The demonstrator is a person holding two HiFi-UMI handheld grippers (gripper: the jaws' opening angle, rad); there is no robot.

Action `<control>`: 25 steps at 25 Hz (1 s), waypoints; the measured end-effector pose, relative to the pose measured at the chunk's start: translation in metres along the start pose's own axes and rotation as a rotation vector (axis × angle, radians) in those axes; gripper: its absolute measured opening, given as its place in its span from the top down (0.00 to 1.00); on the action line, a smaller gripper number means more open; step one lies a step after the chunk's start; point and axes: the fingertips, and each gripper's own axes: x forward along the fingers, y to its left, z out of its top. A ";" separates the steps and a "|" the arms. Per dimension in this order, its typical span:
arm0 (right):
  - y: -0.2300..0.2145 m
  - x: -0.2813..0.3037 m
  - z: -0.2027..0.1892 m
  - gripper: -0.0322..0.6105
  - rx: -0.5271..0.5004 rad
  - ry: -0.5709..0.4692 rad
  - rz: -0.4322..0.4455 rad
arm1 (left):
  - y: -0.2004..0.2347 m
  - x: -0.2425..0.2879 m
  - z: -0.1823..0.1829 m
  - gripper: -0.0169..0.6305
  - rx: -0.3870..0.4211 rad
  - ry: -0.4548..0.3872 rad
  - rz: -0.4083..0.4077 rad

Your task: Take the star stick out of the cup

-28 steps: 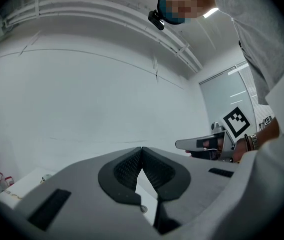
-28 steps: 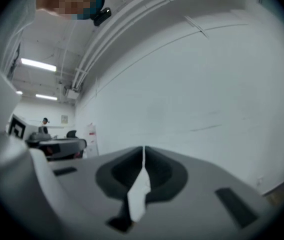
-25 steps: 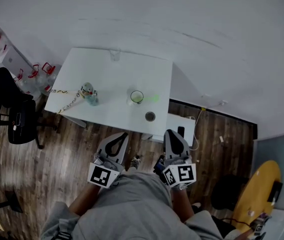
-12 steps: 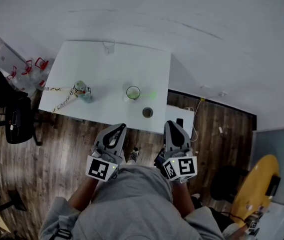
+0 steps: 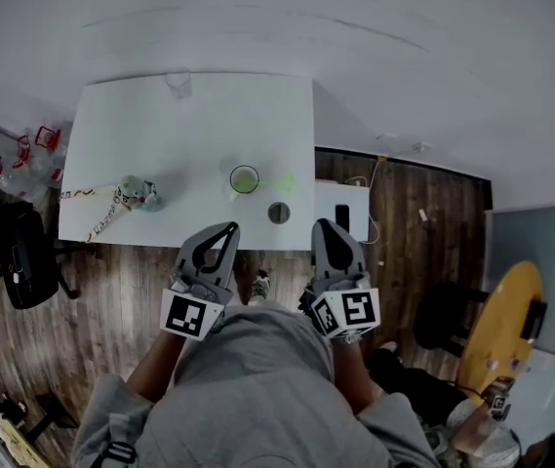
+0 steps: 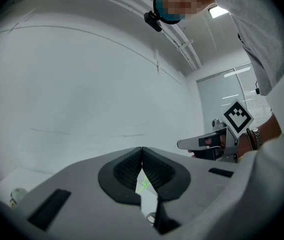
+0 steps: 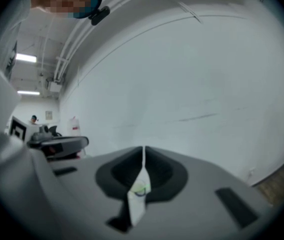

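White table (image 5: 160, 125) — left gripper (image 5: 230, 228), right gripper (image 5: 322, 225) closed by near edge | cup (image 5: 245, 179) beyond

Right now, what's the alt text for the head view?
Seen from above, the left gripper and right gripper, both shut and empty, point at a white table's near edge. On it stand a cup with a green star stick, a small round thing nearer, and a toy far left.

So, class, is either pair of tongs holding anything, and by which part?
Nothing is held: the left tongs and right tongs are both shut and empty.
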 end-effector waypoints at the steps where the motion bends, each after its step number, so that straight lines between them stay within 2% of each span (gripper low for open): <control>1: -0.002 0.004 -0.002 0.89 0.008 0.005 -0.011 | 0.003 0.005 0.000 0.92 0.001 0.002 -0.012; 12: -0.020 0.038 -0.029 0.89 0.093 0.077 -0.132 | 0.019 0.049 -0.017 0.92 -0.015 0.064 -0.169; 23: -0.025 0.070 -0.058 0.89 0.167 0.170 -0.183 | 0.028 0.086 -0.029 0.92 -0.025 0.105 -0.318; 25: -0.024 0.076 -0.064 0.84 0.189 0.186 -0.185 | 0.033 0.090 -0.032 0.92 -0.028 0.117 -0.339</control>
